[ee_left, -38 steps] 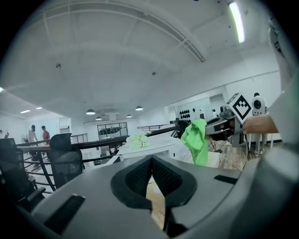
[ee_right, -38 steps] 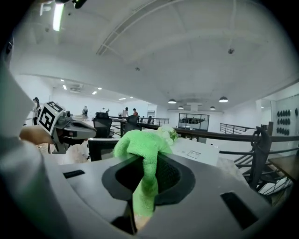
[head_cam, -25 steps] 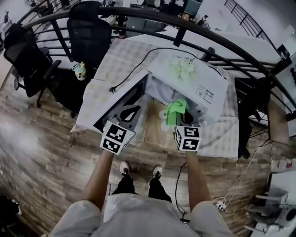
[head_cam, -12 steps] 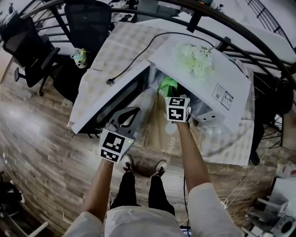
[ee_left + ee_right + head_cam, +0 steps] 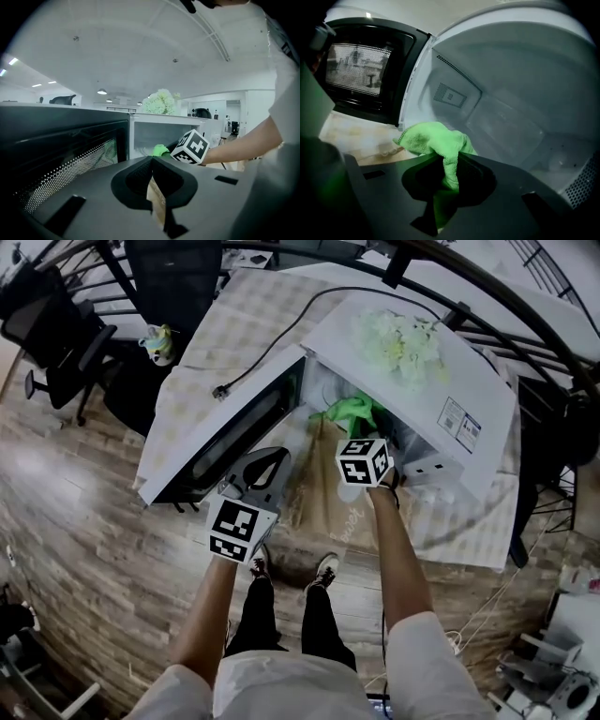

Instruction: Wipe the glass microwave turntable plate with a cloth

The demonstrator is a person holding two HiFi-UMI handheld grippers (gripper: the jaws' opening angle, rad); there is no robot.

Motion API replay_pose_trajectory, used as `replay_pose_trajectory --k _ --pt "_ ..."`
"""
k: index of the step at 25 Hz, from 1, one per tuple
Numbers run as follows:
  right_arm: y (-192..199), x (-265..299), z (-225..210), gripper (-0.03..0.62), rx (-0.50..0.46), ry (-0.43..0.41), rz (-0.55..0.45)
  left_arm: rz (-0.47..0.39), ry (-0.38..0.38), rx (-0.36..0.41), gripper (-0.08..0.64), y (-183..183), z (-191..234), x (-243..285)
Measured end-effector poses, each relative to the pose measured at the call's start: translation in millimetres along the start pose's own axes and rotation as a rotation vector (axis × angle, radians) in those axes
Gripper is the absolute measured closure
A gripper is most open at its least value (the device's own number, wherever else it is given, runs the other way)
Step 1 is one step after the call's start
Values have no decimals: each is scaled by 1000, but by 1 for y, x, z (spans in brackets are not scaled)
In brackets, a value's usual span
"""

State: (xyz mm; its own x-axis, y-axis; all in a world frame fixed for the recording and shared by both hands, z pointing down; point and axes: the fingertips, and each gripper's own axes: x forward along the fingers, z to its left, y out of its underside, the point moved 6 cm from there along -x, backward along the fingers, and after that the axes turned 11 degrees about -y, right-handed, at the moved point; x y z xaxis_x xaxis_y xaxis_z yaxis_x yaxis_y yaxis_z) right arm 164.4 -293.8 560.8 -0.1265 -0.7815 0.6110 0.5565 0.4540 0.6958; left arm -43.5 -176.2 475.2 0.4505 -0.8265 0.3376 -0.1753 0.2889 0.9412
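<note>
The white microwave stands with its door swung out to the left. My right gripper reaches into the cavity, shut on a bright green cloth. In the right gripper view the cloth bunches out in front of the right gripper above the cavity floor. The gripper body hides the floor, so I cannot make out the glass turntable plate. My left gripper hangs in front of the open door, shut and holding nothing. In the left gripper view the left gripper points at the cloth.
White flowers lie on top of the microwave. A black power cord runs over the checked tablecloth. Office chairs stand at the far left and a small toy sits beside them. A brown paper sheet lies below the table edge.
My right gripper has carried the green cloth from the cavity mouth deeper inside. The left gripper has stayed in front of the door.
</note>
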Motion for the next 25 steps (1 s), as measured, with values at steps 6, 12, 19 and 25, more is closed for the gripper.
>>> replay_pose_trajectory --k 6,12,19,25 --pt "19 -12 -20 523 70 87 123 1 -1 -2 546 -2 4 -6" --pt "-9 -12 -19 523 39 96 15 -4 -19 -6 546 -1 16 -17" --pt "-56 31 13 522 -164 -26 -98 28 -1 7 546 24 12 -18" --pt "-41 51 -1 522 -219 6 -31 47 30 11 546 41 2 -15"
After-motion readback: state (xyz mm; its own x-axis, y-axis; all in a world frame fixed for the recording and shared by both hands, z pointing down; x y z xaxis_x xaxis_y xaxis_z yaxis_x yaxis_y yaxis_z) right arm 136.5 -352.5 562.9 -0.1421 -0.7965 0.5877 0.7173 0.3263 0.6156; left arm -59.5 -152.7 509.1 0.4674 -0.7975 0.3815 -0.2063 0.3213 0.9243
